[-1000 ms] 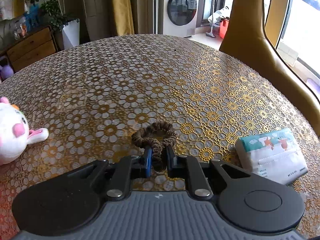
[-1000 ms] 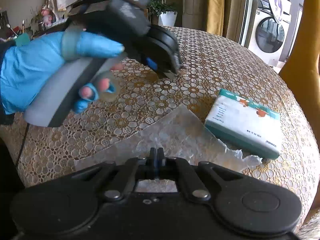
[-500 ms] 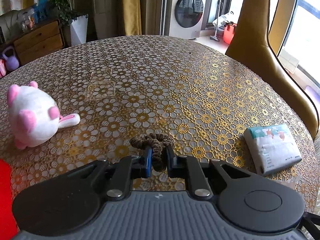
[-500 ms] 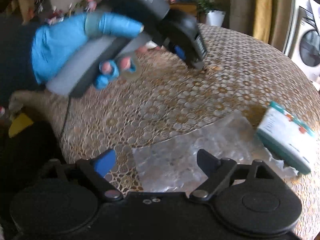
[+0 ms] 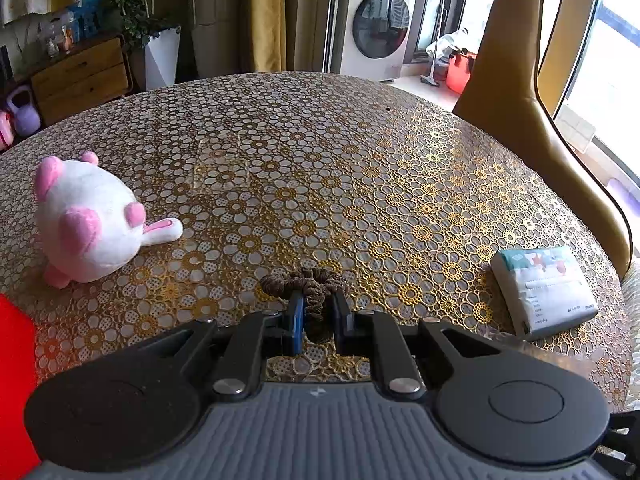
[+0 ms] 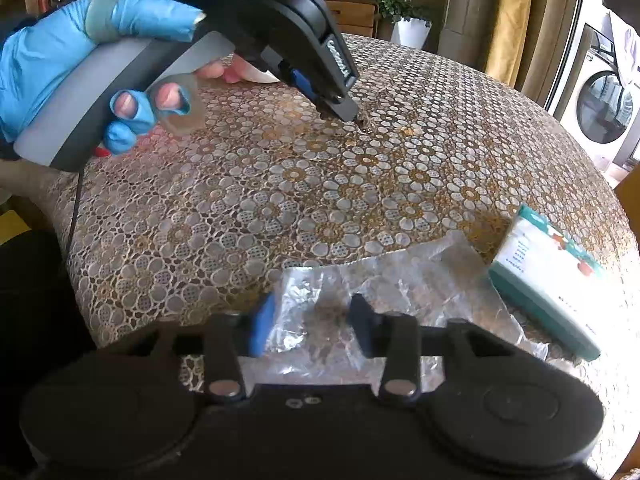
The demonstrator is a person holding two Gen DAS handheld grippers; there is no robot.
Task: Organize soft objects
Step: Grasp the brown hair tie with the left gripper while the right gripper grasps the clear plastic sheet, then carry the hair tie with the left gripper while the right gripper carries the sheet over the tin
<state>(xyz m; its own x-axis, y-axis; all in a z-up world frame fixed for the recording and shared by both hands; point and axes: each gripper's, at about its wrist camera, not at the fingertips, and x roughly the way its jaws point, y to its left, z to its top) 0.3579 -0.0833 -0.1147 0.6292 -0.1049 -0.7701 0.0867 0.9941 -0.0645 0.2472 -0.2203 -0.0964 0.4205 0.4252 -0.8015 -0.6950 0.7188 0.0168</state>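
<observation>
My left gripper (image 5: 316,316) is shut on a brown scrunchie (image 5: 308,284), holding it just above the flower-patterned table (image 5: 360,168). It also shows in the right wrist view (image 6: 352,114), held by a blue-gloved hand (image 6: 60,48). A white and pink plush toy (image 5: 88,220) sits at the left. A tissue pack (image 5: 544,292) lies at the right, also in the right wrist view (image 6: 552,280). My right gripper (image 6: 310,320) is open over a crumpled clear plastic bag (image 6: 400,288) near the table's front edge.
A yellow chair (image 5: 540,128) stands behind the table at the right. A red thing (image 5: 16,380) shows at the left edge. A clear flat sheet (image 5: 222,168) lies mid-table. A washing machine (image 5: 380,28) and wooden drawers (image 5: 80,76) stand beyond.
My left gripper has lifted and pulled back with the scrunchie, bringing the plush toy into fuller view. My right gripper opened, letting go of the plastic bag, then narrowed partly.
</observation>
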